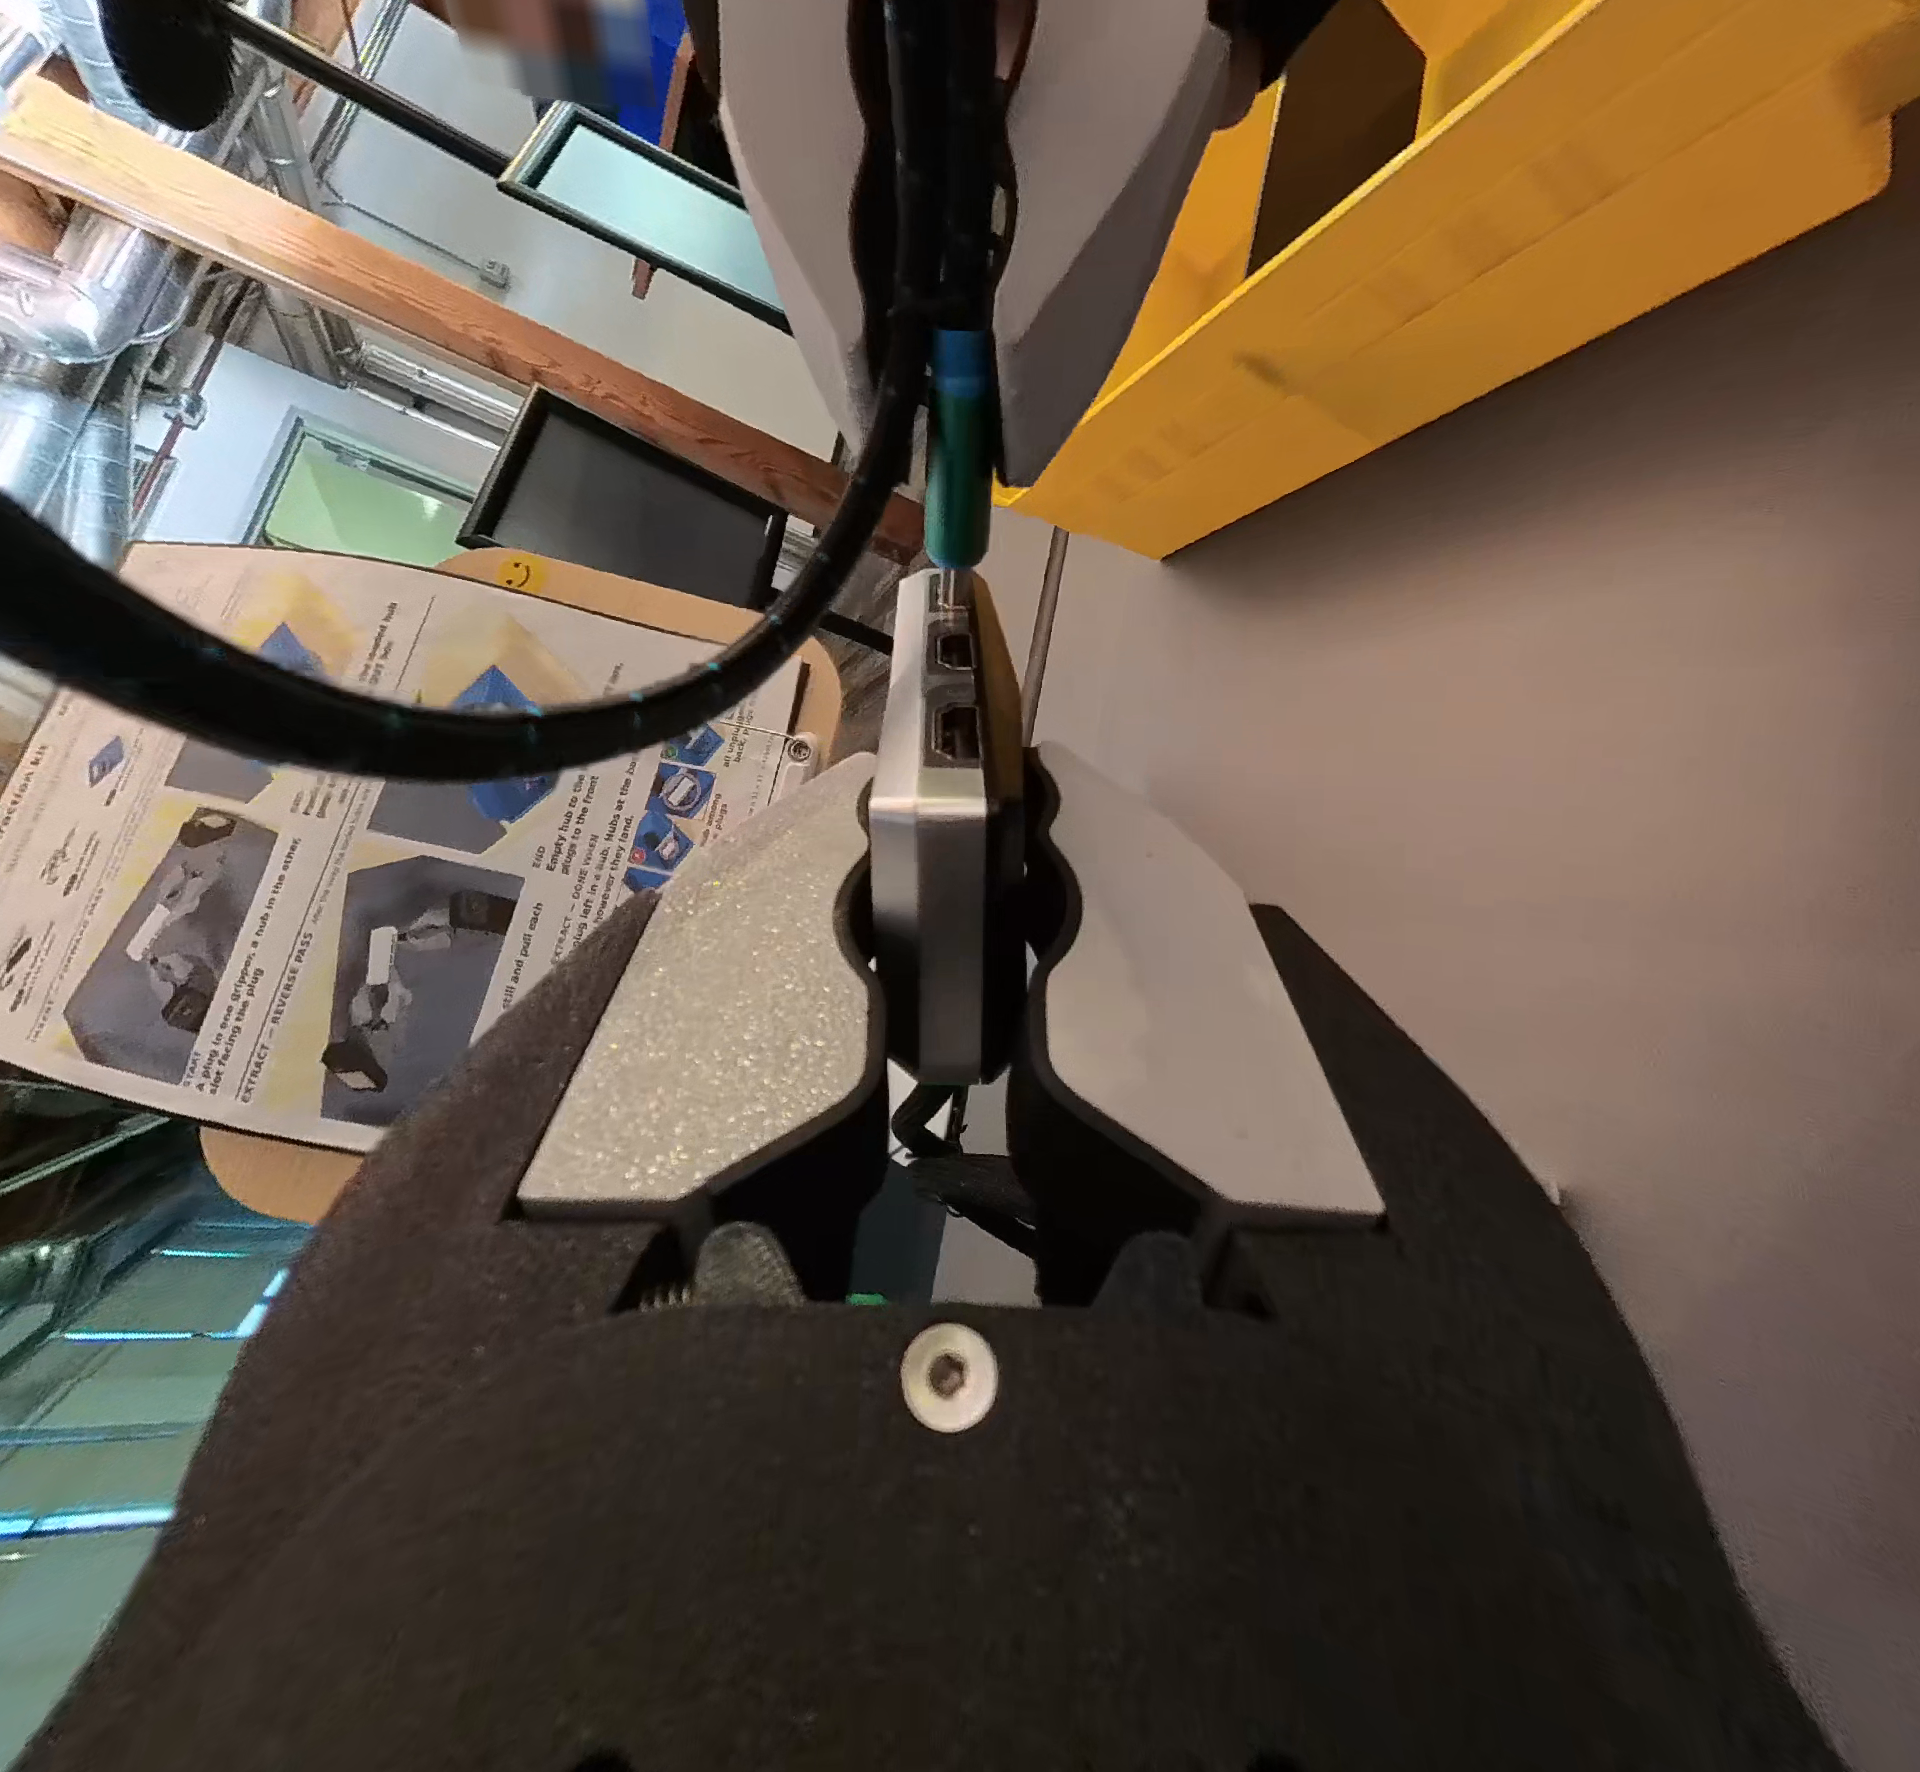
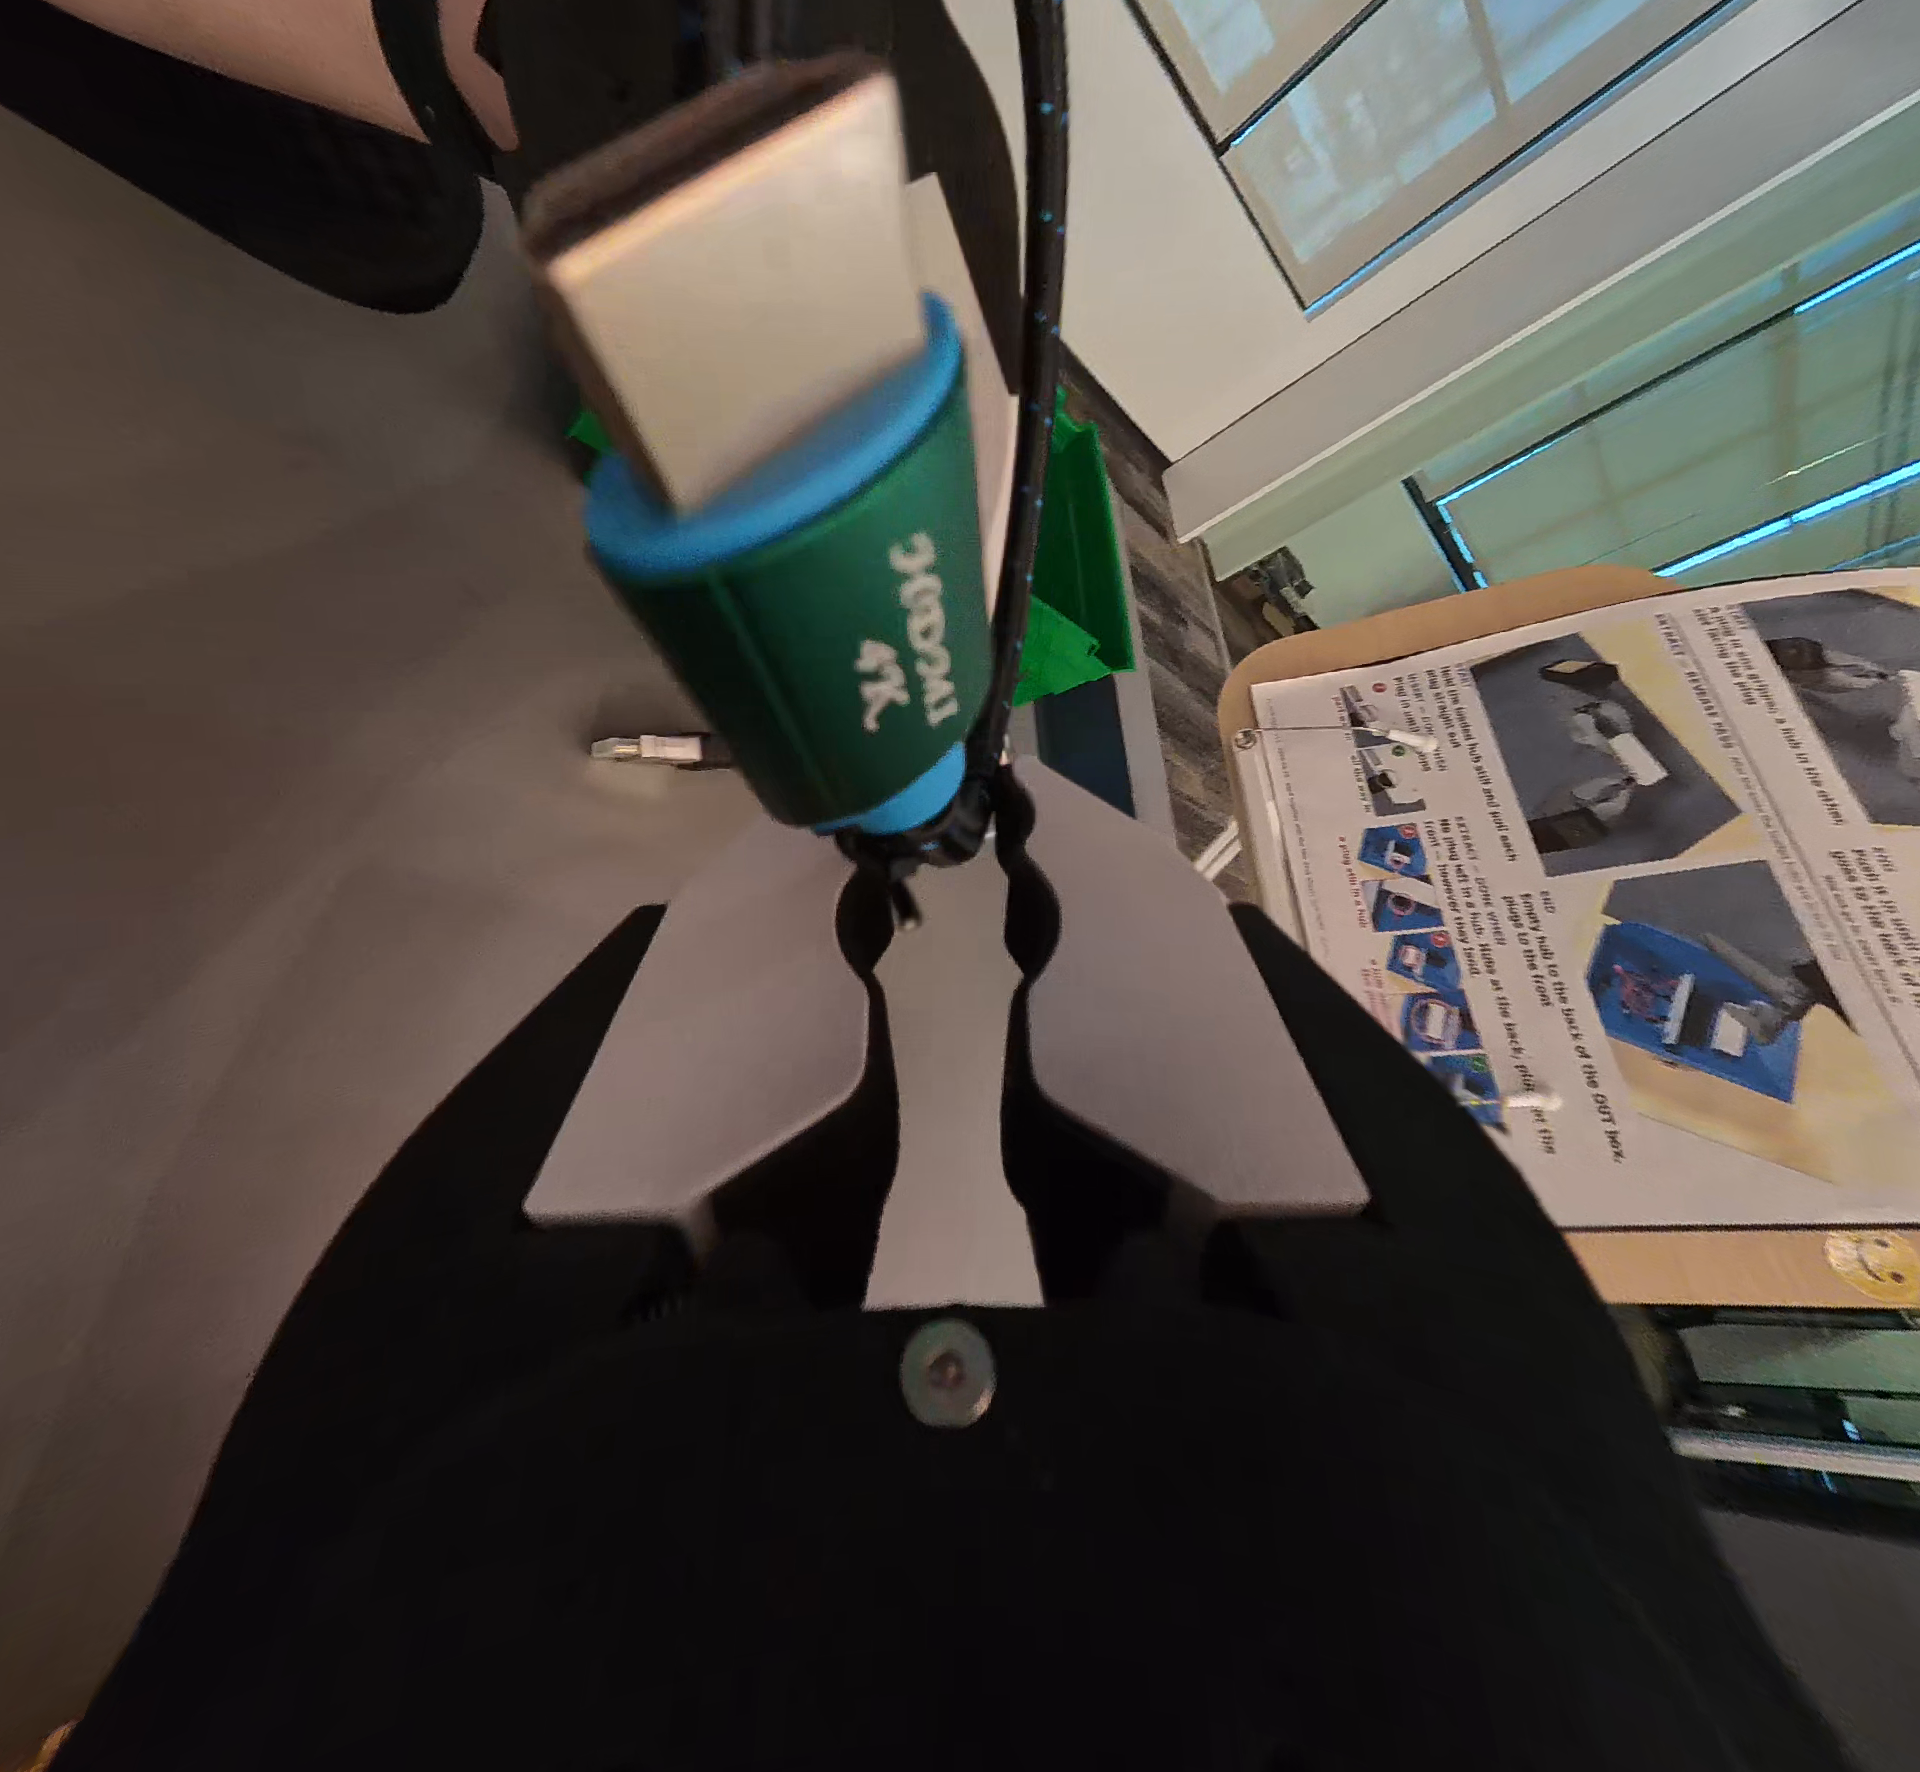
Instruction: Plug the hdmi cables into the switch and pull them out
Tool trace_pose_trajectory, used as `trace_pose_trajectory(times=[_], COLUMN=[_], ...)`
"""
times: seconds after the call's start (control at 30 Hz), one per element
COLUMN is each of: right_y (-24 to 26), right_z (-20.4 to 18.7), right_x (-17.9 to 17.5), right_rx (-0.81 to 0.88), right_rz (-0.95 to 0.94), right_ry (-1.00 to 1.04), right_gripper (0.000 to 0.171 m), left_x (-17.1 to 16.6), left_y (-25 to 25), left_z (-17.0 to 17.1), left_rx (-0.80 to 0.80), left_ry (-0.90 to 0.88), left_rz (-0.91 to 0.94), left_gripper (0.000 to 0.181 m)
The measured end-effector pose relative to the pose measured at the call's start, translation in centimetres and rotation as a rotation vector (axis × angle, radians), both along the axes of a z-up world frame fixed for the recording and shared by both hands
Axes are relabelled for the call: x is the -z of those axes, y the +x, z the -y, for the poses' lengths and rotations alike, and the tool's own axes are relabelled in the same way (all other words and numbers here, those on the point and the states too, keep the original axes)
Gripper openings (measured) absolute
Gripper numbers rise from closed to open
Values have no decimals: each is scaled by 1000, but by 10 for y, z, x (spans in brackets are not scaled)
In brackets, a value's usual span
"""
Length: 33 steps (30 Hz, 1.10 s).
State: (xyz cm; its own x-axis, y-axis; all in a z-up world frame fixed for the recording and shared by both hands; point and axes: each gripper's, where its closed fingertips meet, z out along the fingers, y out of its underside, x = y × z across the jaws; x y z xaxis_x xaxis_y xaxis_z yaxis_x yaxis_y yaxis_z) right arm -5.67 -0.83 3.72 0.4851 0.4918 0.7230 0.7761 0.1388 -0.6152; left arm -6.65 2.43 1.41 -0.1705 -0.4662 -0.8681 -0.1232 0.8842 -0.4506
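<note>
HDMI plug (image 2: 800,569), the green one with blue ends, was pinched at its cable end by the right gripper (image 2: 940,849), whose fingers were nearly closed on the base of the plug where the braided black cable (image 2: 1039,288) comes out. Its metal tip pointed away from that camera, toward the left gripper.

From the left wrist view, the silver switch (image 1: 930,912) sat clamped edge-on between the left gripper (image 1: 948,849) fingers, closed tight on both flat sides. I counted two empty ports on the switch's edge, and the green plug (image 1: 956,465) met the far end of that edge, its metal tip right at a third port. How deep it was seated, couldn't tell.

Clutter-wise: the black cable (image 1: 436,725) looped across the left side of that view, partly covering one printed instruction sheet (image 1: 312,849) on a tan board. One yellow bin (image 1: 1538,247) sat on the right, on the grey table (image 1: 1558,787). One loose white connector (image 2: 649,748) lay on the table behind the plug, and something bright green (image 2: 1070,579) sat past the cable.
</note>
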Motion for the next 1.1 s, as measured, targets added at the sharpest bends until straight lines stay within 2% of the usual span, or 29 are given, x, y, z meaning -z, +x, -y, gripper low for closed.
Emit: trace_pose_trajectory(times=[0.23, 0.77, 0.87, 0.93, 1.03, 1.1], right_y=[-7, -10, -7, -5, 3, 6], right_z=[11, 15, 12, 5, -8, -15], right_x=[6, -5, -10, -20, -30, -37], right_rx=[-61, -87, -67, -45, 43, 82], right_rz=[-27, -39, -56, -117, -238, -351], right_ry=[-95, -45, -6, 58, 67, 54], right_gripper=[15, 14, 15, 18, 41, 42], left_x=[4, -8, -13, -19, -30, -37], left_y=[-5, -7, -6, -5, -4, -5], left_z=[12, 22, 18, 13, -2, -14], left_rx=[70, 96, 57, 25, -63, -143], left_ry=[33, -77, -49, -65, -88, -68], left_rz=[-23, 23, 42, 79, 136, 189], left_gripper=[22, 21, 21, 22, 22, 22])
